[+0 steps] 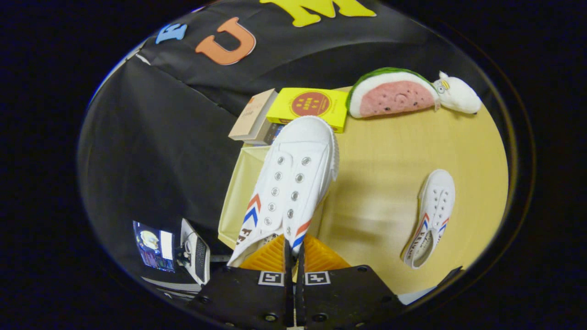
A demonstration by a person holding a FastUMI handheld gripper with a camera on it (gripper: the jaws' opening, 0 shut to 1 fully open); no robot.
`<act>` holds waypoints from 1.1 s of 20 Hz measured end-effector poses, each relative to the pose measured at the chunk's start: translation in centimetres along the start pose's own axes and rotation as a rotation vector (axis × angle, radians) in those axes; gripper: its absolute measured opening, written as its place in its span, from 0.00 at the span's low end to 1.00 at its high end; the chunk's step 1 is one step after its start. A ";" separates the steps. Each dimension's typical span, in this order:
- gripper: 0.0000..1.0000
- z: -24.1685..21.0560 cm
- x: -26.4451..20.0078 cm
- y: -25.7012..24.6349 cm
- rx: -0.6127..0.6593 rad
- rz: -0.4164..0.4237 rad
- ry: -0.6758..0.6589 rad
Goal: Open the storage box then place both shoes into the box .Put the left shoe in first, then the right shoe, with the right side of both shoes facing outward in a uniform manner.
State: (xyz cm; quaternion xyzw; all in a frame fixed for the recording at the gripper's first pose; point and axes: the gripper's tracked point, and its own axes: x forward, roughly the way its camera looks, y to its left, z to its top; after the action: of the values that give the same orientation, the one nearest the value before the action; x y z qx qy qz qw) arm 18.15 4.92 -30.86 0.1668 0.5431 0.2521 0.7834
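My gripper point(293, 251) is shut on the edge of a white canvas shoe point(293, 178) with red and blue chevrons and no laces. The shoe hangs in the air, toe pointing away from me, over the left edge of the wooden table point(390, 174). Under it lies a pale cream box point(238, 192) at the table's left edge; its inside is hidden by the shoe. A second matching white shoe point(431, 217) lies on the table to the right, toe pointing away.
Beyond the held shoe are a yellow box point(312, 105) and a stack of books point(254, 117). A watermelon-slice plush point(392, 94) and a small white plush point(458, 96) sit at the far right. A laptop point(153, 245) stands lower left, off the table.
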 end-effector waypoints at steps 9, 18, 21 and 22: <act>0.02 1.8 11.4 7.4 -0.041 -0.134 -0.025; 0.02 -1.0 20.6 6.9 -0.060 -0.278 -0.024; 0.02 -2.3 22.5 6.3 -0.066 -0.300 0.049; 0.02 -2.7 23.4 6.1 -0.056 -0.312 0.076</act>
State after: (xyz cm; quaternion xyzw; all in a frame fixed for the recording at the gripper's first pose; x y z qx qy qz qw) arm 20.88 23.33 -46.48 0.0487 0.5843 0.1485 0.7964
